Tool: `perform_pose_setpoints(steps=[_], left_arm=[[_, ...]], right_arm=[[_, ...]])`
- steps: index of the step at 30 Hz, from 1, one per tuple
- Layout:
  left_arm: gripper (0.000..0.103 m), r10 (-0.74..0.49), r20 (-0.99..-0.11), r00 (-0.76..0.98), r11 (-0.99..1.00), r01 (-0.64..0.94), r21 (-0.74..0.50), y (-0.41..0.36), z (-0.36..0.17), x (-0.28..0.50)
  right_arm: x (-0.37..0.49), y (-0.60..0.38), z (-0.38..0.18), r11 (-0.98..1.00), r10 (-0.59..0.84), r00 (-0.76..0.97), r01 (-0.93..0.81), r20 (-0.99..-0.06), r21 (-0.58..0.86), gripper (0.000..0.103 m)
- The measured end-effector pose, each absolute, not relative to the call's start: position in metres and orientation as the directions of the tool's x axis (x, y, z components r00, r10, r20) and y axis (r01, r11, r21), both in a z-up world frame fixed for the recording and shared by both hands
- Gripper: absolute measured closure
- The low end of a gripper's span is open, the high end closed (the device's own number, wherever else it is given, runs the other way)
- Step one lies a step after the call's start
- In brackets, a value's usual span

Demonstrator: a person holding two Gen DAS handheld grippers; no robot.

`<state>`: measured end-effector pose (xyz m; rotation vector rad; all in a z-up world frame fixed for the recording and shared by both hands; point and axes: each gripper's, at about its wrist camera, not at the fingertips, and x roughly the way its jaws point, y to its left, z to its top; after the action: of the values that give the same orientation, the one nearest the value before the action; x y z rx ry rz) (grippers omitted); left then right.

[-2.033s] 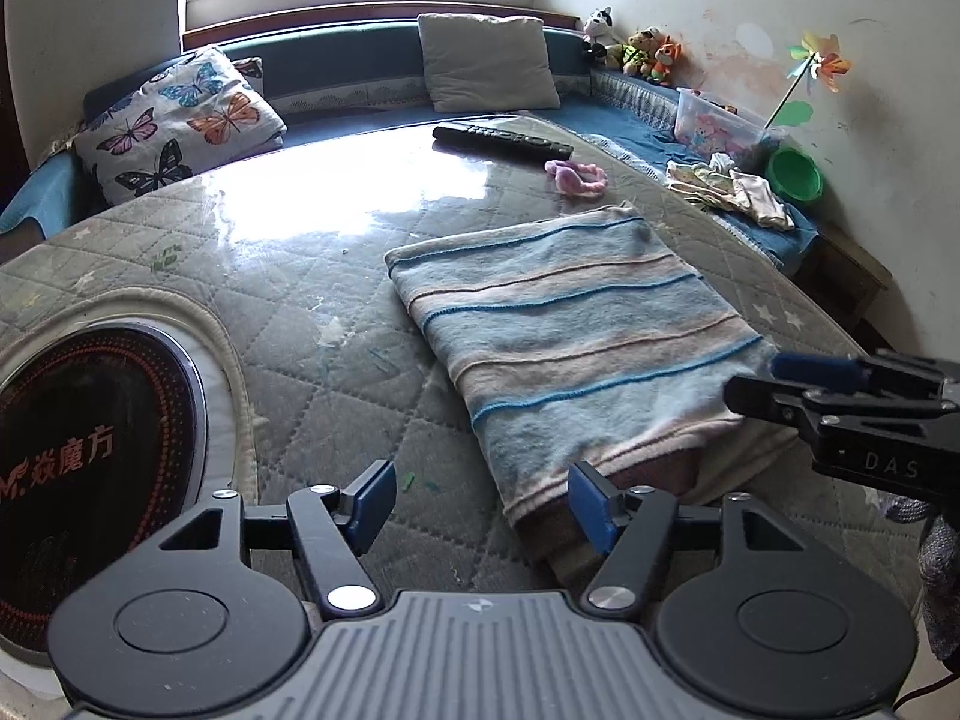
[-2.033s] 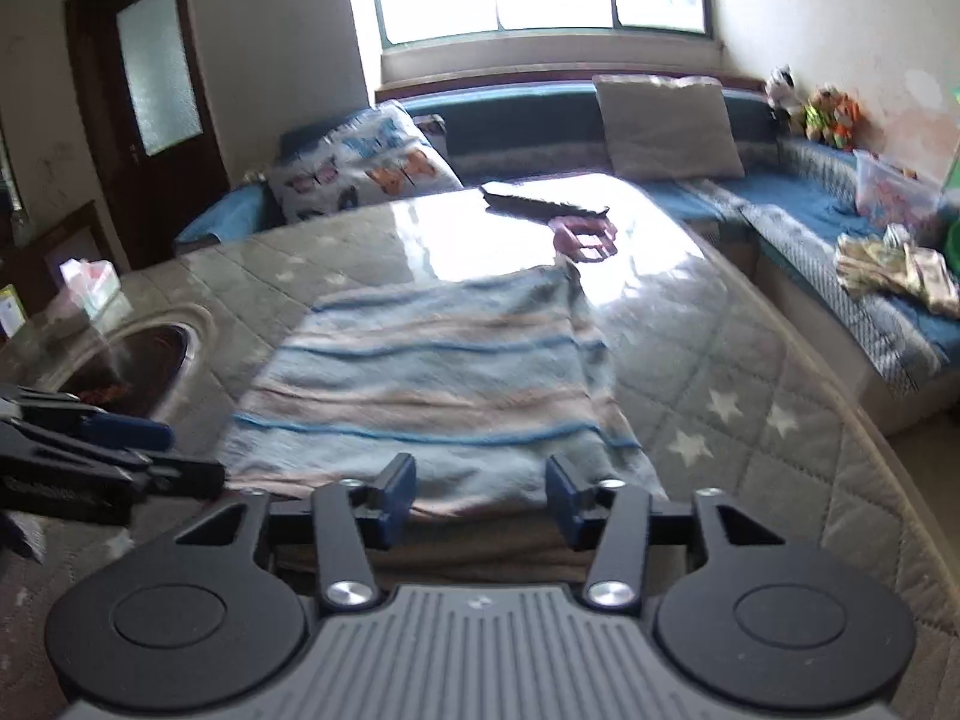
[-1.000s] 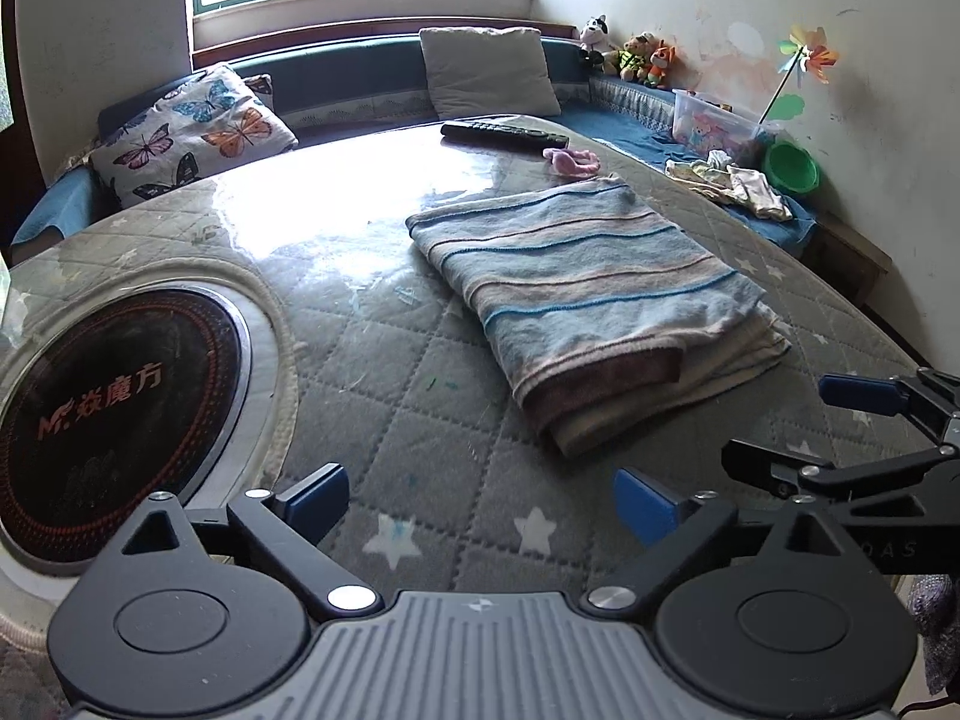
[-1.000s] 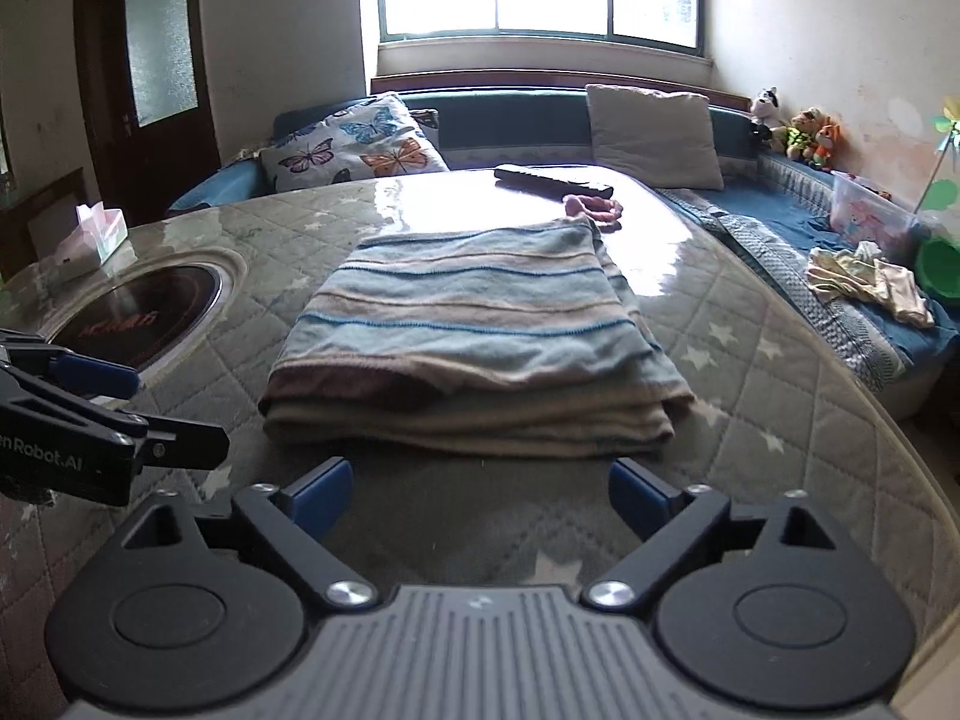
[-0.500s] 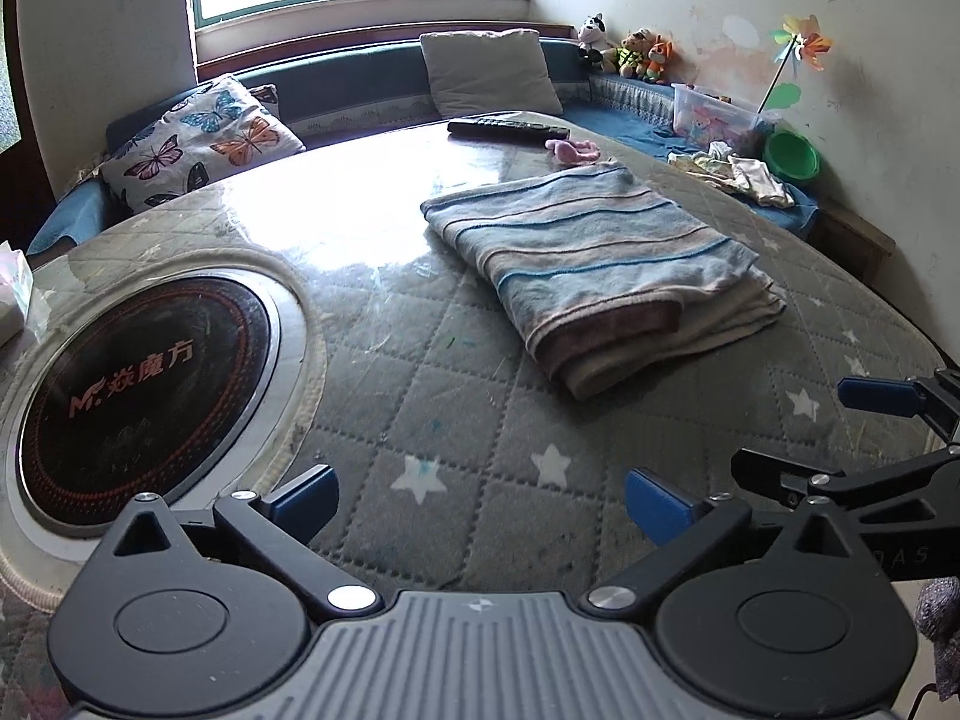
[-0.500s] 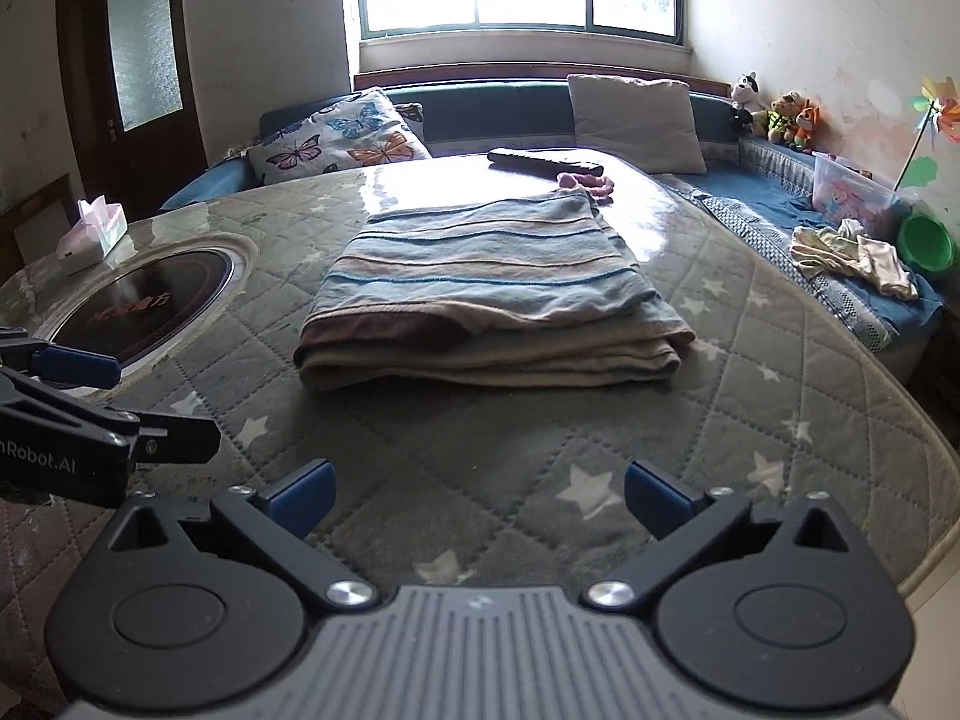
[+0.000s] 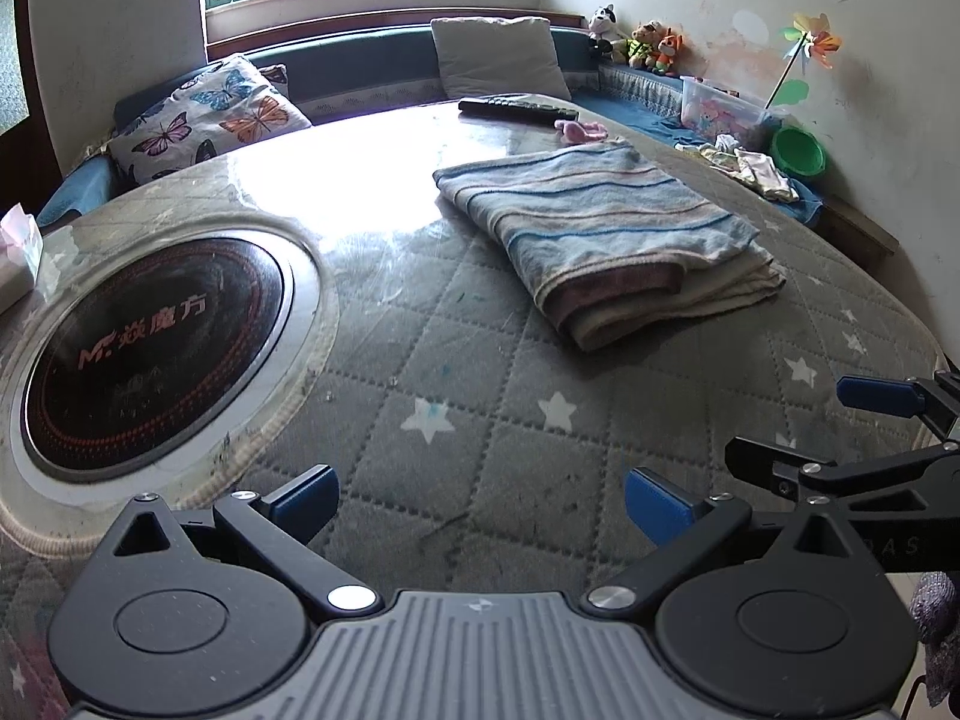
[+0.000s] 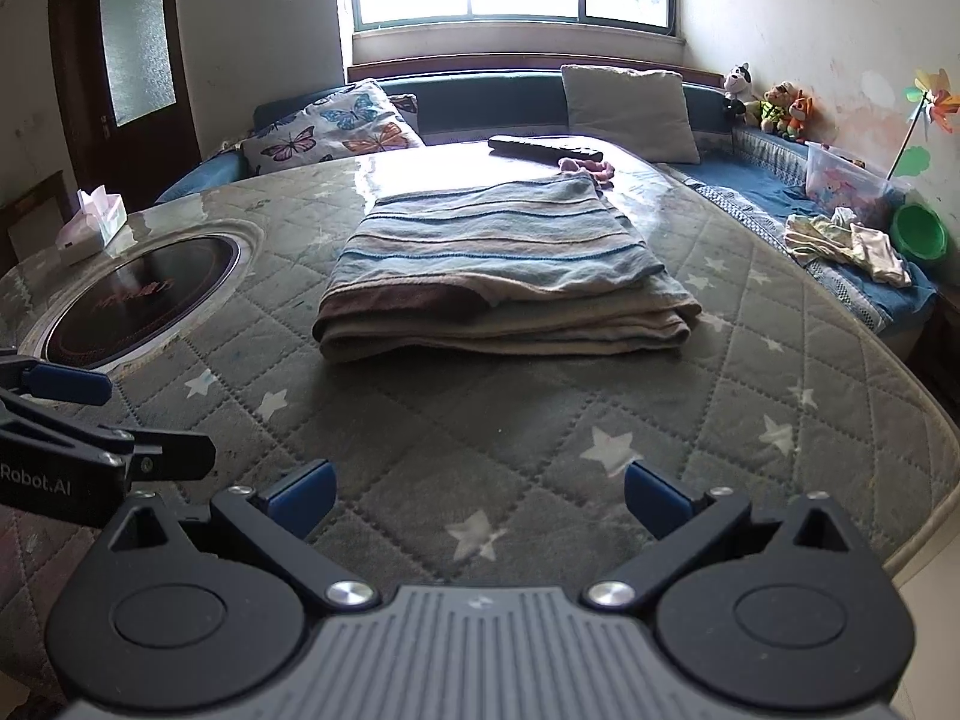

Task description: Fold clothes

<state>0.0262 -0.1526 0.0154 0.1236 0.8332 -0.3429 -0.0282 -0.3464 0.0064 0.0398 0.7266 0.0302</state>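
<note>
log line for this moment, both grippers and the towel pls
left gripper: open, empty | right gripper: open, empty | striped towel: folded, flat on quilted table, untouched

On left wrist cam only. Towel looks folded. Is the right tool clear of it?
Observer: Yes. The right wrist view shows the right tool open and empty, short of the folded towel, with bare quilted table cover between them.
Operator: What's the white thing cut off at my left edge?
Observer: A tissue box, standing on the table beyond the round black hob.
Operator: What's to the right of the right tool?
Observer: The table edge curves past on that side, with pale floor showing beyond it.
</note>
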Motion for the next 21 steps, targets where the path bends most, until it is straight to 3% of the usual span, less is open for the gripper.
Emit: perform_pose_setpoints(steps=[21], left_arm=[[0.0, -0.252, -0.745, 0.618, 0.941, 0.335, -0.041, -0.149, 0.013, 0.007]], right_arm=[[-0.045, -0.341, 0.004, 0.999, 0.036, 0.748, -0.002, -0.663, 0.052, 0.0]])
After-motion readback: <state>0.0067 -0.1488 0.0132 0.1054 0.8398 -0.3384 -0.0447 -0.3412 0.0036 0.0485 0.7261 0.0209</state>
